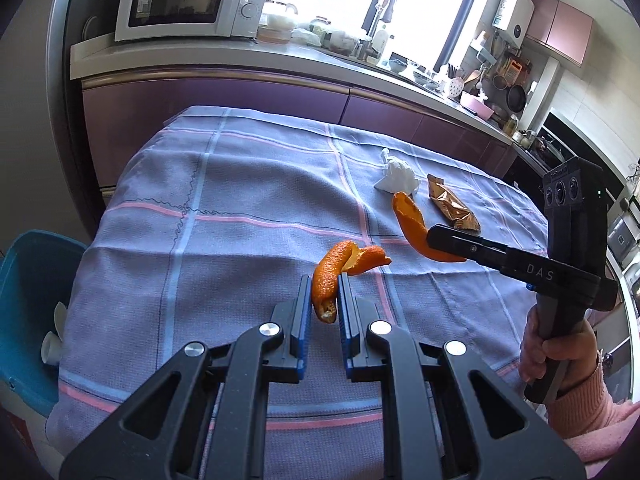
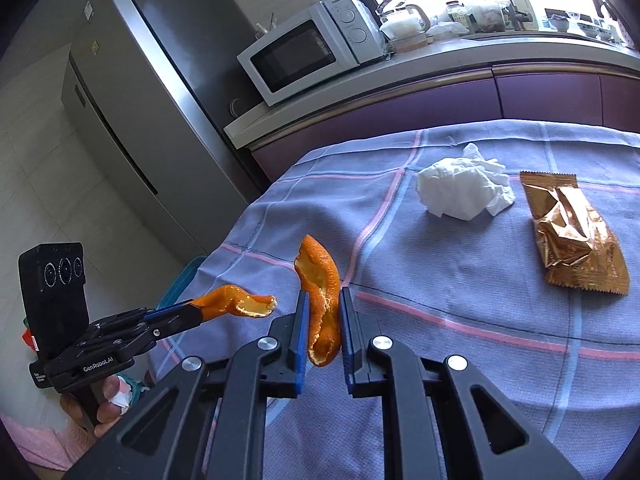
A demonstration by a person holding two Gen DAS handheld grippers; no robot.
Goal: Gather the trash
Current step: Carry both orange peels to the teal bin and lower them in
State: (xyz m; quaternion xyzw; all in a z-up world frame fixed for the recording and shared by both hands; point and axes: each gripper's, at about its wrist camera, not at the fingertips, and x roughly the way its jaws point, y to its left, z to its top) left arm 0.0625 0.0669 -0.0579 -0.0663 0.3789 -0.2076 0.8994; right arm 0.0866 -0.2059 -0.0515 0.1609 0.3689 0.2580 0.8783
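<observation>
Both peels are bright orange with paler yellow-orange insides: one (image 1: pixel 326 284) in the left claw (image 1: pixel 325 286), one (image 2: pixel 322 308) in the right claw (image 2: pixel 323 308). Each claw is black with blue pads (image 1: pixel 305 312) and silver pins. Under them the bench cloth (image 1: pixel 240 184) is lavender-blue, checked with pink and pale-blue lines. Ahead of the right claw lie a white tissue (image 2: pixel 460 188) and, further to the right, a shiny copper-gold wrapper (image 2: pixel 572 236). Left of the left claw is a teal bin (image 1: pixel 28 304).
</observation>
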